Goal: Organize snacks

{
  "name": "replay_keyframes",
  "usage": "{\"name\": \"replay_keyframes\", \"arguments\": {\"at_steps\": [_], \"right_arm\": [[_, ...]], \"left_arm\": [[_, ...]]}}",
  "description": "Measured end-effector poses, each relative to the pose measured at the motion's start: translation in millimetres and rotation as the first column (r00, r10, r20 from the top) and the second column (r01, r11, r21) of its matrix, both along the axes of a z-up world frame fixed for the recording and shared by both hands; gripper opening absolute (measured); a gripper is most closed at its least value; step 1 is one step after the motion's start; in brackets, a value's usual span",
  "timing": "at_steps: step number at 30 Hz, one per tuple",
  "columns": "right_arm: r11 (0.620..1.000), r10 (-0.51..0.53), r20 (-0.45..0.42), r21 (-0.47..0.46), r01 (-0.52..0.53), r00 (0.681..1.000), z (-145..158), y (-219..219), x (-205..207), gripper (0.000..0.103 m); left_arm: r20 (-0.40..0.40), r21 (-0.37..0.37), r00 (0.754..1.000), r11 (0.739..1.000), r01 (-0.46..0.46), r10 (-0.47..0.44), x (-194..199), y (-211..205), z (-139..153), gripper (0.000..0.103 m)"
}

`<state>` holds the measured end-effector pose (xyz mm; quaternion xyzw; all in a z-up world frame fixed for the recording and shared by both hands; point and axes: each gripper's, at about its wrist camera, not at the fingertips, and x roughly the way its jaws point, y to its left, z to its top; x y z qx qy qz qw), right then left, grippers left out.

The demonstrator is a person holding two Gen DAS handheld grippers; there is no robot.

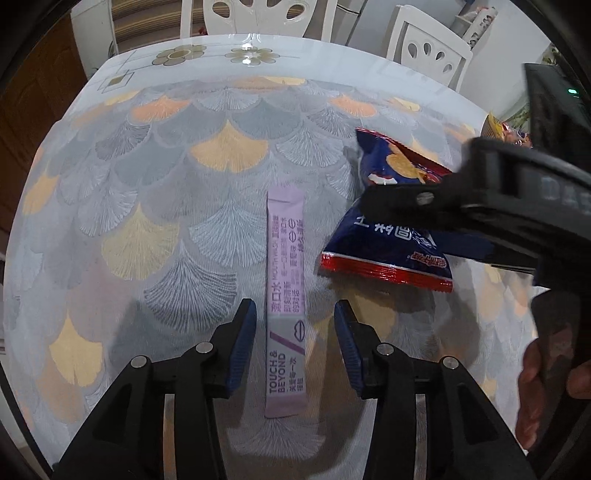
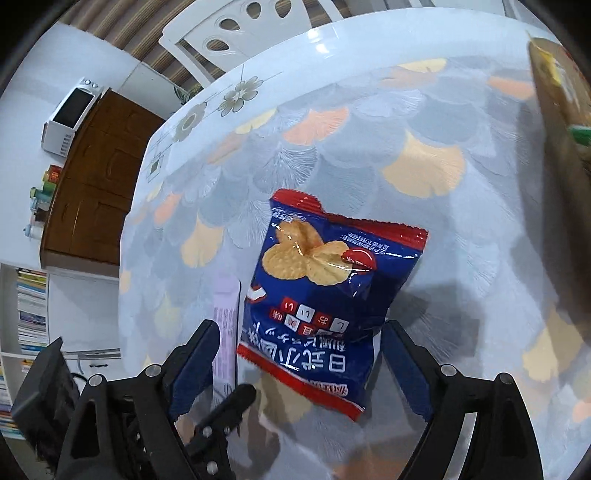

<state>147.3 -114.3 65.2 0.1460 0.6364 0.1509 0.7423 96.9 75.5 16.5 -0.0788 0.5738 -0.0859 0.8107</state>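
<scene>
A long lilac sachet (image 1: 285, 302) lies flat on the tablecloth, lengthwise between the fingers of my left gripper (image 1: 295, 308). That gripper is open and its blue pads stand clear of the sachet on both sides. A blue and red cracker bag (image 2: 325, 295) lies to the right of the sachet. My right gripper (image 2: 301, 326) hovers over the bag's near end, open wide, one finger on each side and neither pad pressing on it. In the left wrist view a black finger (image 1: 406, 199) of the right gripper crosses over the cracker bag (image 1: 384, 251).
The table (image 1: 110, 155) carries a fan-patterned cloth in grey and orange. More snack packets (image 2: 557, 110) sit at the right edge. White chairs (image 1: 255, 18) stand behind the table. A wooden cabinet (image 2: 96, 177) with a microwave (image 2: 70, 114) is at the left.
</scene>
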Motion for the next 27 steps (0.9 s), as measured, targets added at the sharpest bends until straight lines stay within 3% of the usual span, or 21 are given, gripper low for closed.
{"name": "replay_keyframes", "arguments": {"at_steps": [5, 10, 11, 12, 13, 14, 22, 27], "right_arm": [[1.0, 0.019, 0.027, -0.004, -0.019, 0.999, -8.7, 16.1, 6.2, 0.103], [0.994, 0.078, 0.066, -0.081, -0.072, 0.995, -10.3, 31.4, 10.3, 0.103], [0.992, 0.084, 0.075, -0.098, -0.077, 0.994, -10.8, 33.0, 11.1, 0.097], [0.988, 0.089, 0.089, -0.138, -0.076, 0.992, -9.2, 32.9, 10.8, 0.09], [0.98, 0.092, 0.104, -0.185, -0.072, 0.99, -7.7, 33.1, 11.2, 0.068], [0.979, 0.098, 0.112, -0.189, -0.075, 0.989, -6.5, 30.9, 12.3, 0.065], [1.0, 0.019, 0.078, -0.016, -0.018, 0.997, -5.0, -2.7, 14.6, 0.06], [0.999, 0.013, 0.073, 0.05, -0.016, 0.997, 2.3, -12.0, 8.8, 0.06]], "left_arm": [[0.02, 0.023, 1.0, 1.0, -0.003, 0.002, -1.9, -4.2, -0.3, 0.041], [0.054, 0.094, 0.998, 0.996, 0.009, -0.014, -5.8, -12.6, -0.7, 0.04], [0.063, 0.116, 0.998, 0.993, 0.018, -0.025, -6.9, -15.1, -0.8, 0.037], [0.077, 0.156, 0.996, 0.987, 0.028, -0.04, -8.5, -17.7, -0.7, 0.027], [0.084, 0.164, 0.995, 0.986, 0.033, -0.047, -8.9, -18.0, -0.4, 0.018], [0.083, 0.148, 0.996, 0.989, 0.023, -0.035, -8.2, -14.9, 0.0, 0.017], [0.105, -0.009, 0.992, 0.998, -0.067, 0.068, -16.6, 11.8, 7.5, 0.015], [0.121, -0.008, 0.987, 0.995, -0.102, 0.102, -22.6, 20.2, 15.8, 0.015]]}}
